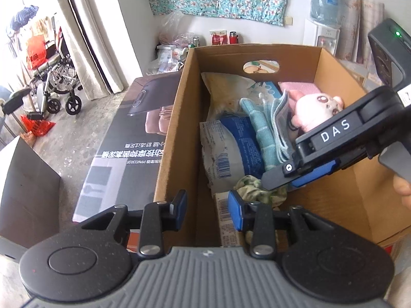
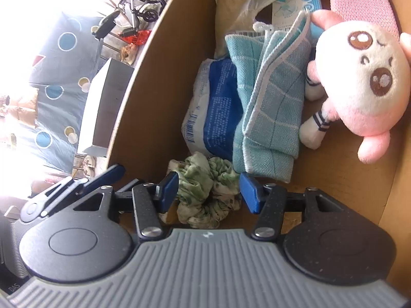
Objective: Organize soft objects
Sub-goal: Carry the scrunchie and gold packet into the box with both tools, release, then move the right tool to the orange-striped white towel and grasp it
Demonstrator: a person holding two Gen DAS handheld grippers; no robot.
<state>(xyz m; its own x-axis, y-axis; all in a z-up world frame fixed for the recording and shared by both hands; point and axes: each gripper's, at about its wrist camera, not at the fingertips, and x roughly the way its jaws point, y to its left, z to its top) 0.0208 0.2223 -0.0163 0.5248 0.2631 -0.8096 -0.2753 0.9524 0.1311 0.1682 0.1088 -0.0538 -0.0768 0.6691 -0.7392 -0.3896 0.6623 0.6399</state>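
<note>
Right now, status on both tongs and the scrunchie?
Both tongs open, empty: left, right. Green scrunchie loose on cardboard box floor, between right pads. Nothing blocking.

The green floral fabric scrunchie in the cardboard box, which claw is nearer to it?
Right. The right claw straddles the scrunchie, open; the left claw sits at the box's near wall.

Each gripper, the left gripper [image 1: 207,211] and the right gripper [image 2: 208,193], has a grey ribbed body at six o'clock with a small white emblem on its edge. Two round black speckled housings flank it, each with a raised disc. Black link arms with silver screws carry blue pads [image 2: 168,192] on the fingers. In the left view the right gripper [image 1: 280,179] at three o'clock bears white letters "DAS" and a green light.
</note>
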